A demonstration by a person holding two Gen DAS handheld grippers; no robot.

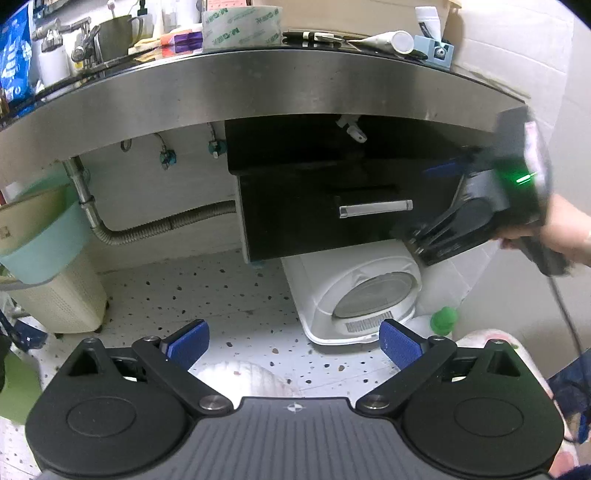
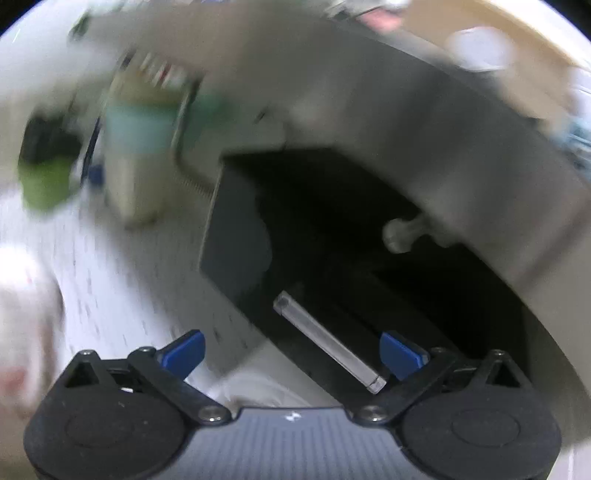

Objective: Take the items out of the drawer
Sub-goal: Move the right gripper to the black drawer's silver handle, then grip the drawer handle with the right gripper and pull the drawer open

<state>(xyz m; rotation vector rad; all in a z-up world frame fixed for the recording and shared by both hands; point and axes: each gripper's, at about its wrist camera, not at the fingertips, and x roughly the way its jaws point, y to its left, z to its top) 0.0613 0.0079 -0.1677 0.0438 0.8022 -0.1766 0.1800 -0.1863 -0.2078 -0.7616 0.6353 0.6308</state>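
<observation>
A black drawer unit [image 1: 314, 206] hangs under a steel counter [image 1: 258, 92], its front closed, with a silver bar handle [image 1: 375, 208]. My left gripper [image 1: 293, 341] is low and well back from it, open and empty. The right gripper [image 1: 436, 206] shows in the left wrist view at the right, held by a hand [image 1: 565, 232], tilted toward the drawer front just right of the handle. In the blurred right wrist view my right gripper [image 2: 291, 354] is open, and the handle [image 2: 328, 341] runs diagonally close in front of its right finger [image 2: 400, 354]. The drawer [image 2: 280, 229] contents are hidden.
A white appliance with a round lid [image 1: 362, 295] sits on the speckled floor below the drawer. A green-capped bottle [image 1: 443, 321] stands beside it. A corrugated pipe [image 1: 147, 229] and a bin with a teal rim [image 1: 44, 254] are at left. Tape roll [image 1: 240, 27] and clutter lie on the counter.
</observation>
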